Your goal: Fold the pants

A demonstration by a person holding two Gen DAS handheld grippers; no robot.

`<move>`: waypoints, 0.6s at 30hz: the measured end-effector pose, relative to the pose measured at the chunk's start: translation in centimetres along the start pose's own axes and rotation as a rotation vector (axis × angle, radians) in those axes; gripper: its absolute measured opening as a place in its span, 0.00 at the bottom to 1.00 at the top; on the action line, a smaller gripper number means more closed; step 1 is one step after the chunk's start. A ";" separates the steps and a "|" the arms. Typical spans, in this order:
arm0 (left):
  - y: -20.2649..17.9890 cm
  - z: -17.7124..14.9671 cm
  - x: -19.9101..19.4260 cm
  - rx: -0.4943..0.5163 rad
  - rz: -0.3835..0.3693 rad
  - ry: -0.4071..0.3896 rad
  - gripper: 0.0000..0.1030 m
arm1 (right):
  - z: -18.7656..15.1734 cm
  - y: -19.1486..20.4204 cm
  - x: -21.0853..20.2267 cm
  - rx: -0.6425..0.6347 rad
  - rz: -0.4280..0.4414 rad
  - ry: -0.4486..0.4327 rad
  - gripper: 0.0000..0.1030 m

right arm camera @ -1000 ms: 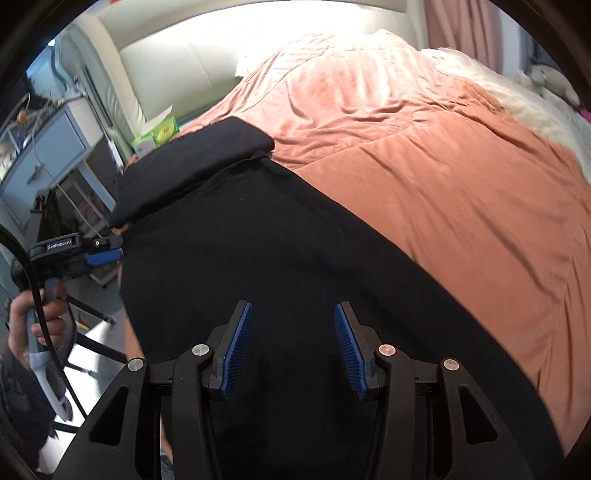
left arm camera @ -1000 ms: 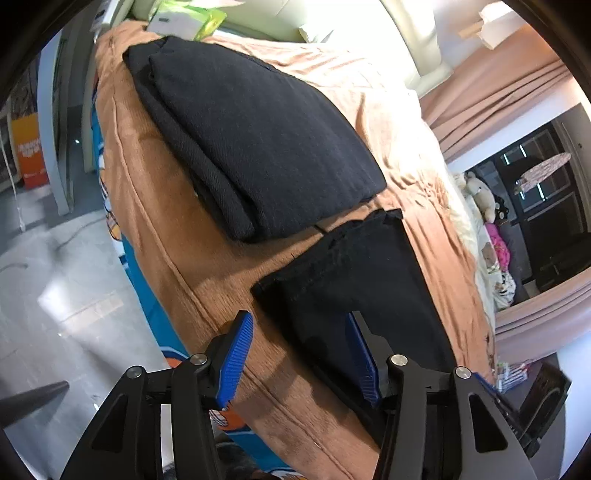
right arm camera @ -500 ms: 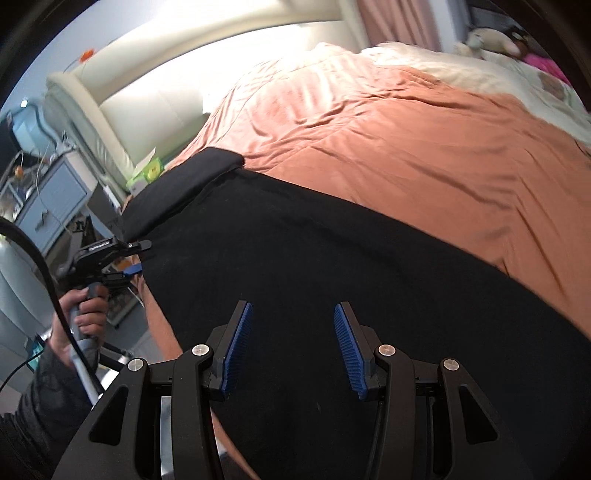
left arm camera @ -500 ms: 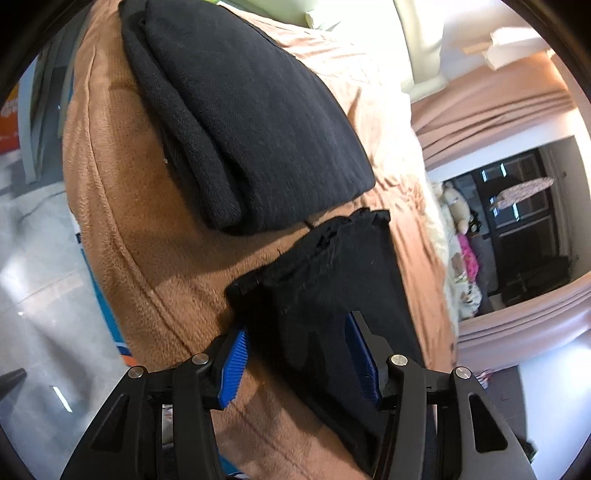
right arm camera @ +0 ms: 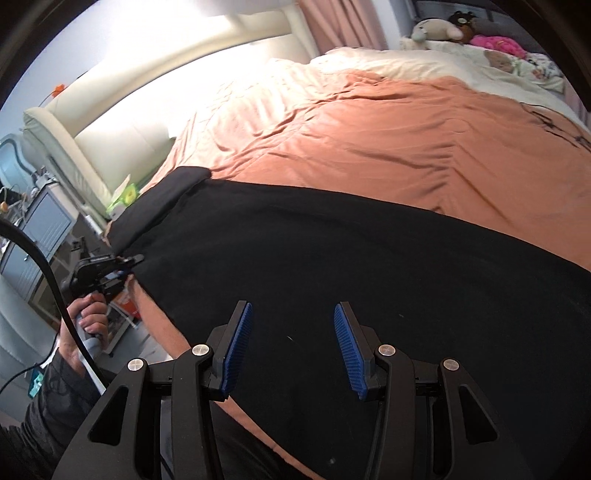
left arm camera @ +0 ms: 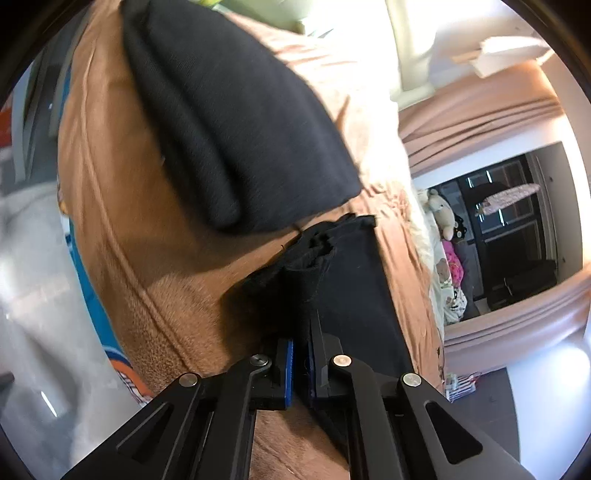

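Black pants (right arm camera: pixel 332 258) lie spread flat across the orange-brown bed cover (right arm camera: pixel 369 140). In the left wrist view, my left gripper (left arm camera: pixel 301 347) is shut on the bunched corner of the pants (left arm camera: pixel 314 258) near the bed's edge, with fabric pinched between the blue pads. The right wrist view shows that same left gripper (right arm camera: pixel 110 266) at the pants' far left corner, held by a hand (right arm camera: pixel 88 317). My right gripper (right arm camera: pixel 291 325) hovers open over the middle of the pants, with nothing between its fingers.
A folded black garment (left arm camera: pixel 240 122) lies on the bed just beyond the pants' corner. A green box (right arm camera: pixel 125 195) and a grey nightstand (right arm camera: pixel 37 221) stand by the cream headboard. Stuffed toys (right arm camera: pixel 443 29) sit at the far side. The floor (left arm camera: pixel 33 295) lies left of the bed.
My left gripper went from open around the pants' corner to shut on it, bunching the fabric. My right gripper slid along the pants and rolled, staying open.
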State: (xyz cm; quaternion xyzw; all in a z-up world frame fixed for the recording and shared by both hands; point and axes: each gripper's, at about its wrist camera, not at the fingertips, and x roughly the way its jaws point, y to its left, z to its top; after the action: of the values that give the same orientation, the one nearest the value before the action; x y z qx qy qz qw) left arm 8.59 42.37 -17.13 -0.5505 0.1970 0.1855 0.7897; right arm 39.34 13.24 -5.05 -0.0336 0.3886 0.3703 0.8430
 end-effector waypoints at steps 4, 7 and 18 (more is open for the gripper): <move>-1.3 1.2 -0.7 0.023 -0.007 -0.005 0.05 | -0.9 -0.1 -1.8 0.018 -0.061 -0.023 0.43; -2.4 2.2 -1.1 0.052 -0.013 -0.015 0.04 | -2.0 -0.5 -3.2 0.051 -0.109 -0.033 0.43; -2.7 2.8 0.6 0.082 -0.011 0.046 0.04 | -8.0 -0.5 -3.3 0.134 -0.267 0.041 0.43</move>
State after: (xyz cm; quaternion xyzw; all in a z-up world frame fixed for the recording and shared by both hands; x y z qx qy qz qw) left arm 10.74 44.18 -14.41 -0.5228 0.2195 0.1601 0.8080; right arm 33.20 8.15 -8.50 -0.0362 0.4217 0.2271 0.8771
